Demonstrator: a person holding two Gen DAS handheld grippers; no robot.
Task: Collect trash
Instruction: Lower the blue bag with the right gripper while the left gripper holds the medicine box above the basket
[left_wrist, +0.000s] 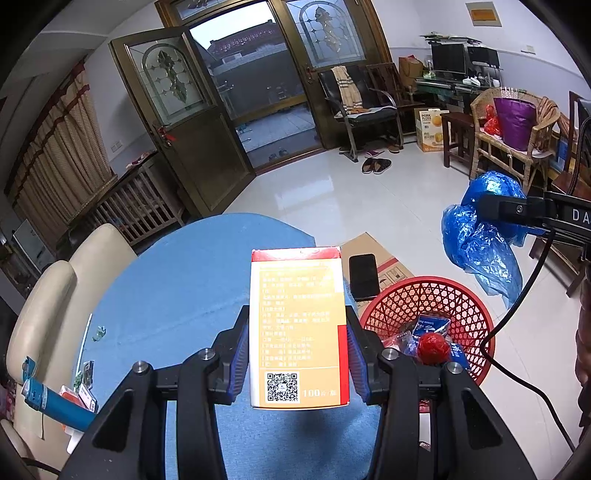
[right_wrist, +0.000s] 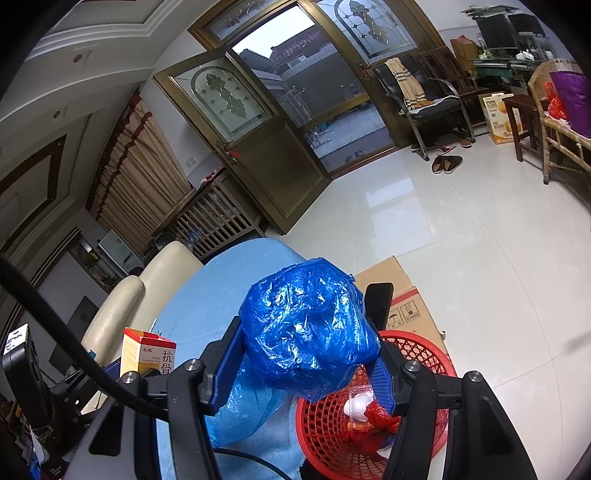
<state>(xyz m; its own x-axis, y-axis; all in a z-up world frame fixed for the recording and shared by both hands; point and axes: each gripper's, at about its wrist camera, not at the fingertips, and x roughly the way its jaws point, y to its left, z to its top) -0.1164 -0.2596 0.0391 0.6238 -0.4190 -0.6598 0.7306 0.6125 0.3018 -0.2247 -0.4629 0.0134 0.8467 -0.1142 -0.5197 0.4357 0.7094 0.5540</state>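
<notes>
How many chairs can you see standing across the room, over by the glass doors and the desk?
3, perhaps more hidden. A black chair with a striped cloth stands by the doors; a dark wooden chair is just behind it; a wicker chair holding a purple bag sits to the right.

Both grippers (left_wrist: 298, 332) (right_wrist: 306, 354) clamped, loaded

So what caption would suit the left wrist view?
Left gripper clamps an orange medicine box above a blue table, beside a red basket.

My left tool (left_wrist: 297, 343) and right tool (right_wrist: 308, 354): black arms, blue ribbed pads, silver screws, black cable (right_wrist: 55, 325).
</notes>
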